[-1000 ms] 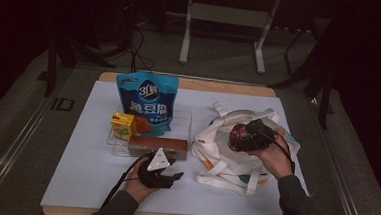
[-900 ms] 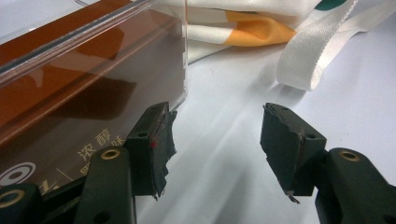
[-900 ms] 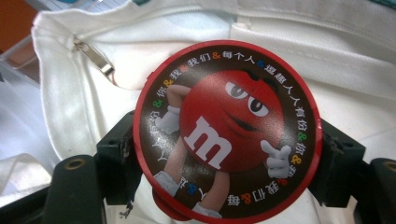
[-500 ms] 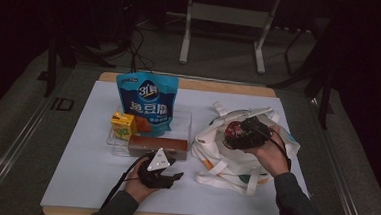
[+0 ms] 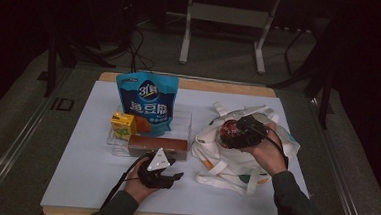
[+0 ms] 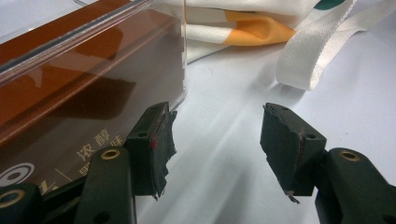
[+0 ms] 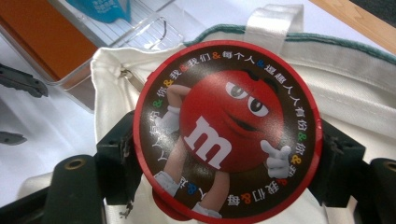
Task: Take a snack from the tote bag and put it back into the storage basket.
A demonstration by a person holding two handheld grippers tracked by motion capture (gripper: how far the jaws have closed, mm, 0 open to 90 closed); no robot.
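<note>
My right gripper [image 7: 226, 161] is shut on a round red M&M's tin [image 7: 229, 126], its jaws pressing the rim from both sides. It holds the tin [image 5: 229, 131] just over the mouth of a white tote bag [image 5: 235, 163] at the table's right. My left gripper [image 6: 217, 135] rests low on the white mat with its jaws open and nothing between them. Its left jaw sits beside the corner of a clear tray [image 6: 183, 60] that holds a brown box [image 6: 70, 93]. From above, the left gripper [image 5: 174, 169] lies just in front of that box [image 5: 157, 145].
A blue snack pouch [image 5: 146, 102] stands at the back of the clear tray [image 5: 185, 124], with a yellow carton [image 5: 123, 124] at its left. The tote's white straps [image 6: 317, 51] trail onto the mat [image 5: 85, 156]. The wooden table edge [image 5: 220, 86] runs along the back.
The right gripper has drifted slightly left with the tin, staying over the bag. The left gripper has kept still, jaws as wide as before.
</note>
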